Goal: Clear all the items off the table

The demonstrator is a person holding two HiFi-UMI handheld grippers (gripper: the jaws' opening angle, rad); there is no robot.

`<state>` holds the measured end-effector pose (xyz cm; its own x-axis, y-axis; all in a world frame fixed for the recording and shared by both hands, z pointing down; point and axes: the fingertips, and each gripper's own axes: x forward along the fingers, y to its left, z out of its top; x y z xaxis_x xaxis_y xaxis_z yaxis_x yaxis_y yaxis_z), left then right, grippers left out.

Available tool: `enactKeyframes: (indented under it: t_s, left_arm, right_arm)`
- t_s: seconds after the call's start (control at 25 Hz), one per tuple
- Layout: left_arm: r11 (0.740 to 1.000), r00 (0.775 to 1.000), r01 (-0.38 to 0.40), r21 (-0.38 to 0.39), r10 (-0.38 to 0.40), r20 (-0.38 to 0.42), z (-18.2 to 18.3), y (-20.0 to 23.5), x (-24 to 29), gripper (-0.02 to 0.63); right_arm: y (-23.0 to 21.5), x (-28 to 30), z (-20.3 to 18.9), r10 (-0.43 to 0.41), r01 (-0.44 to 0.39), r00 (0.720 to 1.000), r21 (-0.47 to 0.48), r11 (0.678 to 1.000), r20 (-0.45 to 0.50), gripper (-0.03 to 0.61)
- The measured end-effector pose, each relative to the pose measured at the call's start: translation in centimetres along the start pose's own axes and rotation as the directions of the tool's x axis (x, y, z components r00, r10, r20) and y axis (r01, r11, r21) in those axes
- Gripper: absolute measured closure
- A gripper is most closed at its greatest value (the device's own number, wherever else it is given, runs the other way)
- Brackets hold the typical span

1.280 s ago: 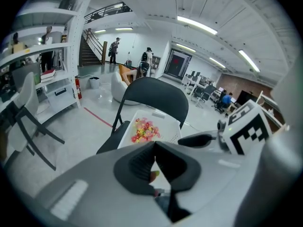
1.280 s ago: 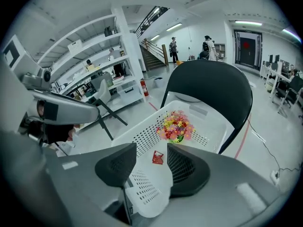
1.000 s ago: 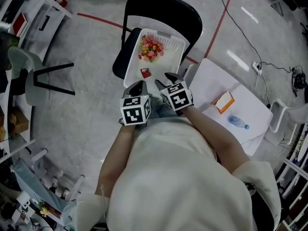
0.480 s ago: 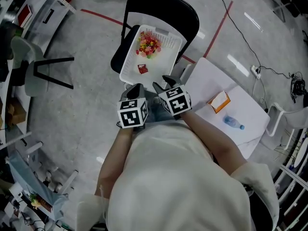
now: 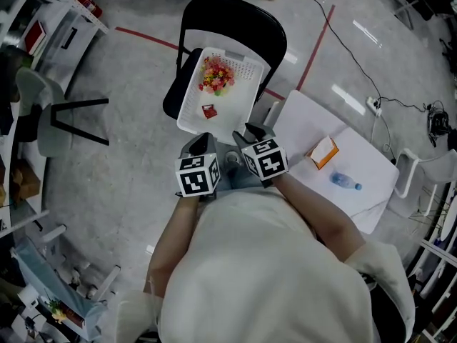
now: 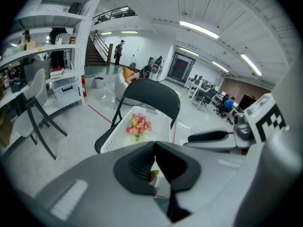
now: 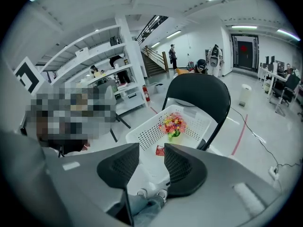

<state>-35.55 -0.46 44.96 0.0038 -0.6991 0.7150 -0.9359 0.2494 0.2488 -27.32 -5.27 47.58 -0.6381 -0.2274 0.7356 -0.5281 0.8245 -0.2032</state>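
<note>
On the seat of a black folding chair [image 5: 235,16] stands a white perforated basket [image 5: 239,95] holding a bunch of colourful flowers [image 5: 216,76] and a small red packet [image 5: 209,111]. An orange box [image 5: 323,151] and a water bottle [image 5: 344,181] lie on the white table [image 5: 307,120] to the right. My left gripper [image 5: 202,140] hangs just short of the basket's near rim, its pads together and empty [image 6: 155,143]. Beside it my right gripper [image 5: 253,131] has a gap between its pads [image 7: 151,148]; they have just been closing with nothing between them.
A grey chair [image 5: 43,113] and shelving [image 5: 50,13] stand at the left. Red floor tape [image 5: 314,41] and a cable [image 5: 357,48] run past the black chair. More shelves and clutter crowd the right edge [image 5: 443,213]. The person's legs and shoes [image 7: 147,202] are below the grippers.
Both grippers have drawn back a little from the basket's near rim toward the person's body. The basket's contents and the things on the table have not moved.
</note>
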Motion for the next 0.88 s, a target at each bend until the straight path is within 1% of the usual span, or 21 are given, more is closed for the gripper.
enactKeyframes:
  t_s: [0.12, 0.28, 0.64, 0.88]
  left_arm:
    - [0.999, 1.000, 0.019, 0.026, -0.019, 0.006, 0.1, 0.2, -0.3, 0.604]
    - [0.998, 0.999, 0.046, 0.039, -0.047, 0.014, -0.2, 0.6, -1.3, 0.604]
    - [0.989, 0.993, 0.117, 0.087, -0.117, -0.006, -3.1, 0.8, -5.0, 0.604]
    - [0.982, 0.988, 0.156, 0.108, -0.154, -0.022, -5.6, 0.7, -6.8, 0.604]
  right_arm:
    - [0.2, -0.4, -0.1, -0.023, 0.022, 1.000, 0.032, 0.999, 0.019, 0.417]
    - [1.2, -1.1, -0.5, -0.059, 0.056, 0.997, 0.064, 0.996, 0.045, 0.425]
    - [5.1, -3.6, -3.9, -0.125, 0.116, 0.990, 0.132, 0.984, 0.061, 0.428]
    - [6.3, -5.7, -6.8, -0.186, 0.170, 0.980, 0.185, 0.968, 0.071, 0.428]
